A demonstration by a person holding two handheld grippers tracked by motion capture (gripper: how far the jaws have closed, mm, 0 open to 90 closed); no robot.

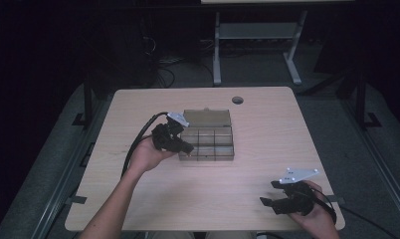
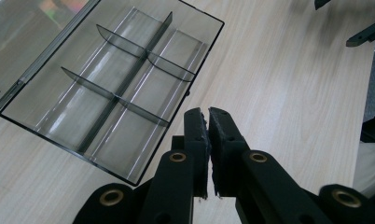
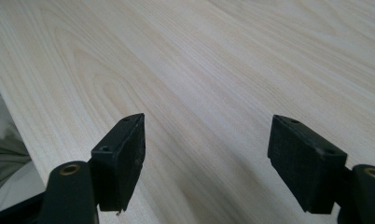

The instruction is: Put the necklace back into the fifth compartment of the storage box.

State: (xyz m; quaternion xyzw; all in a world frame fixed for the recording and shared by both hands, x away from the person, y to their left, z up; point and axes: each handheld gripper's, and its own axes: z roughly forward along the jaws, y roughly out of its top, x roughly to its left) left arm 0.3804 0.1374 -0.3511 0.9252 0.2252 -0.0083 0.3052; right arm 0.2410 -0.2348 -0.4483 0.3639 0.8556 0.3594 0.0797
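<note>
A pale wood-grain counter has a round grommet hole near its far edge. A white metal table frame stands beyond it on grey floor.

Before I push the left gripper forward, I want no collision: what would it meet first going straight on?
Likely bare table; the left gripper points just past the clear compartment box's corner.

An organizer box sits on the table, a little left of centre, with its opened lid lying flat behind it toward the far edge. The left gripper is at the box's front-left corner (touching it or just beside, hard to tell). The right gripper is well apart, near the table's front-right corner. A round hole lies behind the box, near the far edge.
</note>
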